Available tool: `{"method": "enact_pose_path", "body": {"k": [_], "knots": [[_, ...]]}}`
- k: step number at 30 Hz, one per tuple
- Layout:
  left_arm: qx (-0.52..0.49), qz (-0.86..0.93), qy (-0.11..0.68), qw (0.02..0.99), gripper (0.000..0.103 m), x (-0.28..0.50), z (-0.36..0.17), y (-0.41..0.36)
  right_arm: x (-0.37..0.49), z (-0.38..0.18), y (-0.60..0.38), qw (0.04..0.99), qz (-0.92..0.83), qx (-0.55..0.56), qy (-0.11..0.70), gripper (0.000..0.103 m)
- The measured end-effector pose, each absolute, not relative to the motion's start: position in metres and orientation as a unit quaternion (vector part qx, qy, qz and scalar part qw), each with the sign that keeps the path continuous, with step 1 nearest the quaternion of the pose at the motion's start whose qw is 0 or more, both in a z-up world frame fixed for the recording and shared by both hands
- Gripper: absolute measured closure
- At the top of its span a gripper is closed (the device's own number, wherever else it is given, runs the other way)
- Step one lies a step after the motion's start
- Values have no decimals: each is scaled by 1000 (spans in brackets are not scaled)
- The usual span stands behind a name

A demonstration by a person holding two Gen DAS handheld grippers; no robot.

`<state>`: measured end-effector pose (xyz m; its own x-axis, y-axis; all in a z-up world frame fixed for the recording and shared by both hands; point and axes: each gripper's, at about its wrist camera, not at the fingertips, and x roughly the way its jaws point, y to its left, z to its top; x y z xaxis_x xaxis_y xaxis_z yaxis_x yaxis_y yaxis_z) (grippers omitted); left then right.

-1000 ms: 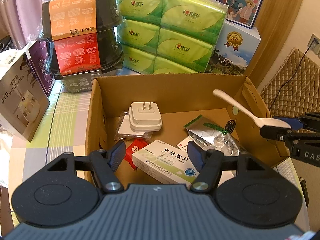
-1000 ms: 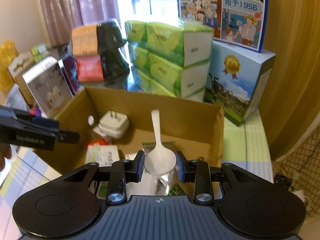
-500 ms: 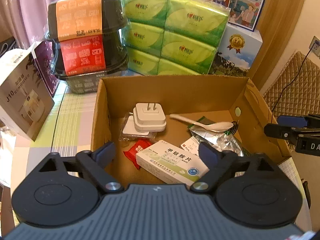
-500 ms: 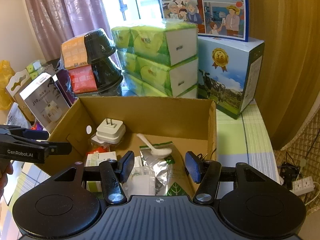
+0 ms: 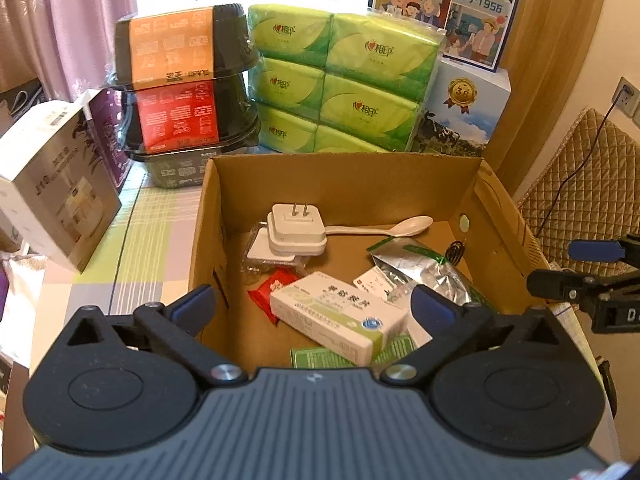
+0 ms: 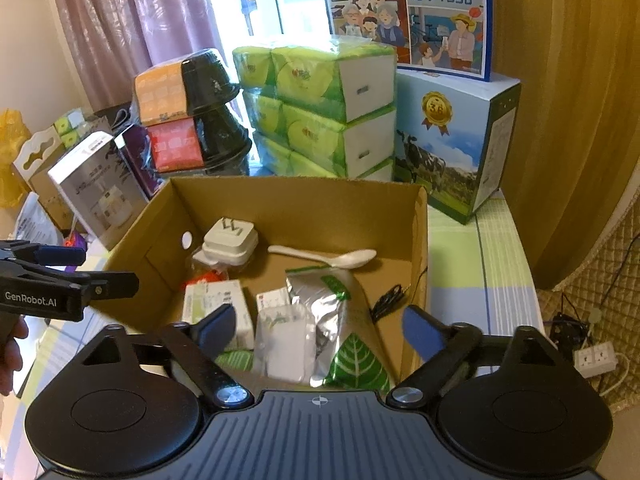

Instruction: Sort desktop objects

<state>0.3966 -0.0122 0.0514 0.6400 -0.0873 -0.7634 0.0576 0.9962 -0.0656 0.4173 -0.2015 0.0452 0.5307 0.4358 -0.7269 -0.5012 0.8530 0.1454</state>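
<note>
In the box (image 5: 344,178), spoon (image 5: 400,227) (grippers empty)

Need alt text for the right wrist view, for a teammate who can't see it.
The open right gripper hovers empty above a cardboard box holding a white spoon, a white plug adapter, a foil pouch and a medicine carton. Green tissue packs are stacked behind.

Medicine box (image 5: 338,316) print blurred; green card (image 5: 316,358) (beneath it) mostly hidden.
</note>
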Motion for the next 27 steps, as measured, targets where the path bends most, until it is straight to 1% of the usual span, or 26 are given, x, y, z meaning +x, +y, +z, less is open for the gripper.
{"method": "enact_pose_path", "body": {"k": [2,5,9,16,27], "knots": [[-19,-33,421,906,1,386,55,-13,407,48,-203,873,268,-44,405,7],[-28,-22,420,907,1,368,62,-12,391,52,-207,872,264,-47,409,2],[-52,-15,420,906,1,339,75,-10,365,58,-212,873,259,-49,411,2],[-58,9,404,913,1,276,98,-14,313,74,-227,880,252,-51,400,2],[-39,43,373,926,1,174,122,-29,208,96,-262,900,239,-43,361,2]]}}
